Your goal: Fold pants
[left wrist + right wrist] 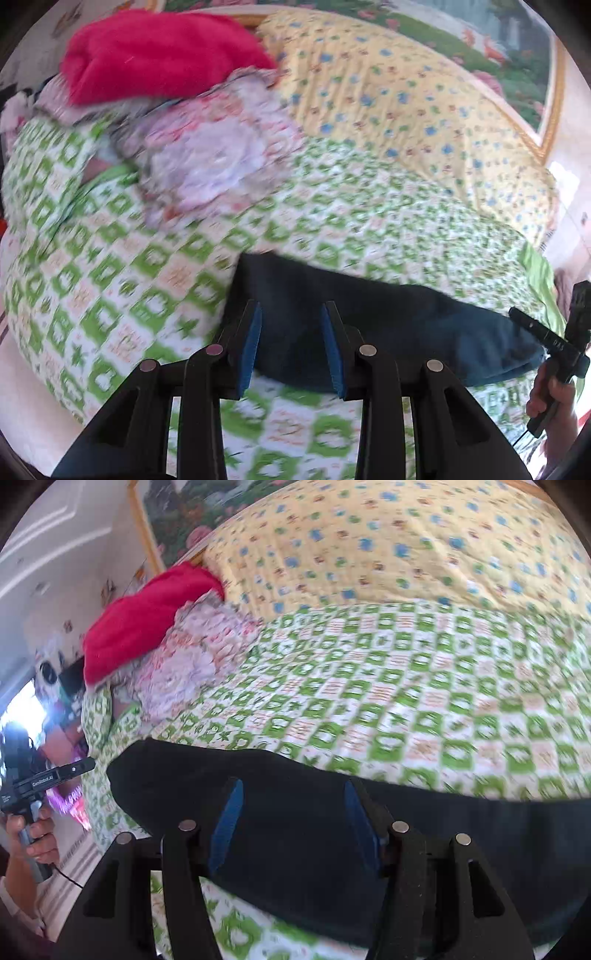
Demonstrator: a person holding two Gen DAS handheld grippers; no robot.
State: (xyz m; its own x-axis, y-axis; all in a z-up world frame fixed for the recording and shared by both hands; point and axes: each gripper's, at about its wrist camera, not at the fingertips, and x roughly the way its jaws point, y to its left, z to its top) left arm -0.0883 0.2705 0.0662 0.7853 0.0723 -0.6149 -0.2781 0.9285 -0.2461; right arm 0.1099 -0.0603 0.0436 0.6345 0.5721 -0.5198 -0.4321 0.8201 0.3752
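Dark navy pants [388, 325] lie folded into a long band across the green-and-white checked bedspread [110, 277]. My left gripper [291, 314] hovers over the band's left end, its blue pads apart with nothing pinched between them. In the right wrist view the same pants [295, 812] stretch from lower left to the right edge. My right gripper [293, 790] stands open above the cloth, its pads clear of it. The other hand-held gripper [554, 339] shows at the right edge of the left view, and the left one [40, 779] at the left edge of the right view.
A red blanket [159, 55] sits on a pile of floral laundry [207, 155] at the far left of the bed. A yellow flowered quilt [406, 103] covers the back of the bed, under a framed picture [517, 55]. A person's hand [33, 834] grips the left tool.
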